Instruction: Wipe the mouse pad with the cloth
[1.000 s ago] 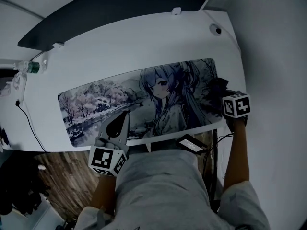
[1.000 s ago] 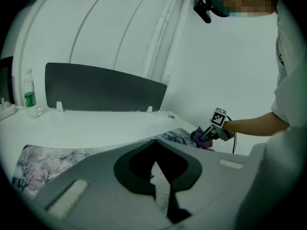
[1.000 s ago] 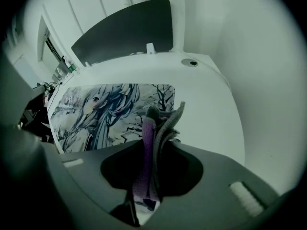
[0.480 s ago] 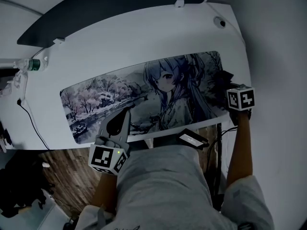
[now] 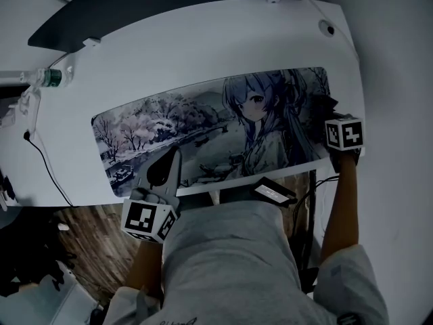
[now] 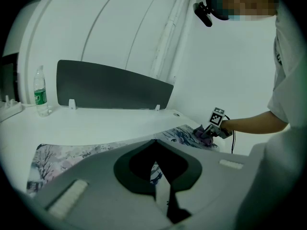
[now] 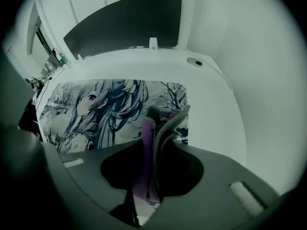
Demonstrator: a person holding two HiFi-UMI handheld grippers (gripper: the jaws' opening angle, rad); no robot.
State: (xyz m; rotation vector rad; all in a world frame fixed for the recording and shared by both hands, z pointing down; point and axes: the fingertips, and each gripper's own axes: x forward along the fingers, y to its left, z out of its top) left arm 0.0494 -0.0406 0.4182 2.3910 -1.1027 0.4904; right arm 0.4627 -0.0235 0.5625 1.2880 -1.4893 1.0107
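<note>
A long mouse pad (image 5: 203,131) printed with a blue-haired figure and blossom trees lies across the white desk (image 5: 169,66). My right gripper (image 5: 330,116) is at the pad's right end, shut on a purple-grey cloth (image 5: 319,107) that rests on the pad. In the right gripper view the cloth (image 7: 160,123) sticks up between the jaws of the right gripper (image 7: 152,143), over the pad (image 7: 96,109). My left gripper (image 5: 173,157) hovers at the pad's near edge, left of the middle, shut and holding nothing. The left gripper view shows the pad (image 6: 72,152) and the distant cloth (image 6: 201,131).
A water bottle (image 5: 49,78) stands at the desk's far left. A dark panel (image 5: 169,5) runs along the back edge. A cable (image 5: 47,175) hangs off the left side. A small black device (image 5: 274,193) sits at the near edge. Wooden floor shows below.
The head view has swung, so the desk sits further right and up. The right gripper stays at the pad's right end with the cloth. The left gripper has barely moved.
</note>
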